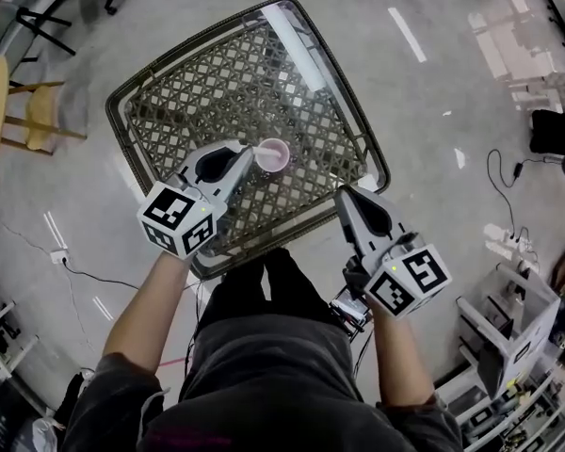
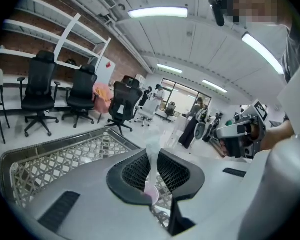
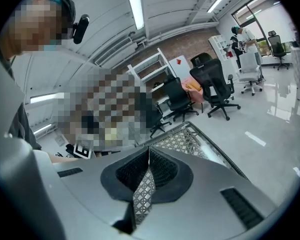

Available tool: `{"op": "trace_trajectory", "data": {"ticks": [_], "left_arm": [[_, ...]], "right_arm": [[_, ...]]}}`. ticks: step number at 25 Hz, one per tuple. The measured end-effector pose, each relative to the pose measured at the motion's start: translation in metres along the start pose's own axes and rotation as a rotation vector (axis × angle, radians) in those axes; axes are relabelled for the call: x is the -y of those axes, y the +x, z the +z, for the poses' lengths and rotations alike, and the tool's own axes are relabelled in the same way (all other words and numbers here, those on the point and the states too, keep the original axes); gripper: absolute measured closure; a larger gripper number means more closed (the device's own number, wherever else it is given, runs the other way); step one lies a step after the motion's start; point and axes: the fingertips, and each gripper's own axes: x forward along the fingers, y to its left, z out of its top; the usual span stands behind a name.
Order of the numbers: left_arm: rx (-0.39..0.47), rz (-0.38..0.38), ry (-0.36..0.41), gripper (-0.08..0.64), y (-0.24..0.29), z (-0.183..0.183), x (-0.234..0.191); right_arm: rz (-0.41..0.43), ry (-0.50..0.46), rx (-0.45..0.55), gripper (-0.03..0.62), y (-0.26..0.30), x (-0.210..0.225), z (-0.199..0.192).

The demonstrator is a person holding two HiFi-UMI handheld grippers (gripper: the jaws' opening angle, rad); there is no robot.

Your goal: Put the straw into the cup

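Nearest the head camera, the person's dark shirt [image 1: 264, 365] is filling the bottom centre of the frame, with both forearms reaching up toward the table [image 1: 169, 111]. At centre-left the left gripper [image 1: 246, 152] is hovering with its tips just beside the pink cup [image 1: 271, 155], which is standing on the lattice table top near the middle of the frame. In the left gripper view its jaws are standing nearly together, pinching a thin translucent straw [image 2: 151, 159] that is rising upright between them. The cup is showing low in the gap, under the straw; whether they are touching I cannot tell. At centre-right the right gripper [image 1: 343, 196] is hanging over the table's near edge, apart from the cup. In its own view the jaws are meeting at the tips and gripping nothing.
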Motion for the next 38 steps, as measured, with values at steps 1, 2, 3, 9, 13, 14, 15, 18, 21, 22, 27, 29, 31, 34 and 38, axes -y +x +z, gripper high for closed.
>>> {"op": "trace_trajectory", "data": {"ticks": [1,2,3,9,13,14,15,18,21,22,27,29,31,34,38], "left_arm": [[-0.004,-0.001,-0.004,0.511,0.002,-0.003,-0.002],[-0.008,-0.002,-0.006,0.511,0.004,-0.007,-0.004],[-0.013,-0.003,-0.008,0.511,0.006,-0.01,-0.005],[-0.063,-0.008,0.005,0.511,0.021,-0.032,-0.011],[-0.083,-0.015,0.012,0.511,0.028,-0.039,-0.012],[-0.086,-0.017,0.014,0.512,0.029,-0.04,-0.012],[-0.09,-0.018,0.014,0.512,0.03,-0.041,-0.013],[-0.098,-0.021,0.012,0.511,0.034,-0.045,-0.014],[-0.109,-0.023,0.013,0.511,0.038,-0.052,-0.016],[-0.113,-0.024,0.014,0.511,0.038,-0.055,-0.017],[-0.132,-0.03,0.016,0.511,0.042,-0.065,-0.019],[-0.135,-0.028,0.015,0.511,0.043,-0.068,-0.021],[-0.138,-0.027,0.017,0.511,0.045,-0.072,-0.02],[-0.143,-0.028,0.019,0.511,0.047,-0.077,-0.018],[-0.156,-0.036,0.019,0.511,0.05,-0.079,-0.025]], "right_arm": [[-0.003,0.005,-0.002,0.578,0.001,0.001,-0.002],[-0.007,0.009,-0.004,0.578,0.003,0.003,-0.005],[-0.011,0.012,-0.007,0.578,0.003,0.004,-0.007],[-0.014,0.03,-0.024,0.578,0.01,0.006,-0.017],[-0.018,0.04,-0.033,0.578,0.01,0.008,-0.022],[-0.02,0.042,-0.034,0.578,0.009,0.008,-0.023],[-0.023,0.045,-0.034,0.578,0.009,0.009,-0.023],[-0.03,0.053,-0.032,0.578,0.008,0.011,-0.023],[-0.036,0.056,-0.036,0.578,0.009,0.014,-0.026],[-0.038,0.058,-0.038,0.578,0.009,0.014,-0.027],[-0.041,0.064,-0.042,0.578,0.009,0.015,-0.03],[-0.043,0.064,-0.044,0.578,0.009,0.015,-0.032],[-0.046,0.065,-0.045,0.578,0.007,0.017,-0.035],[-0.047,0.07,-0.05,0.578,0.005,0.019,-0.04],[-0.049,0.072,-0.055,0.578,0.013,0.018,-0.04]]}}
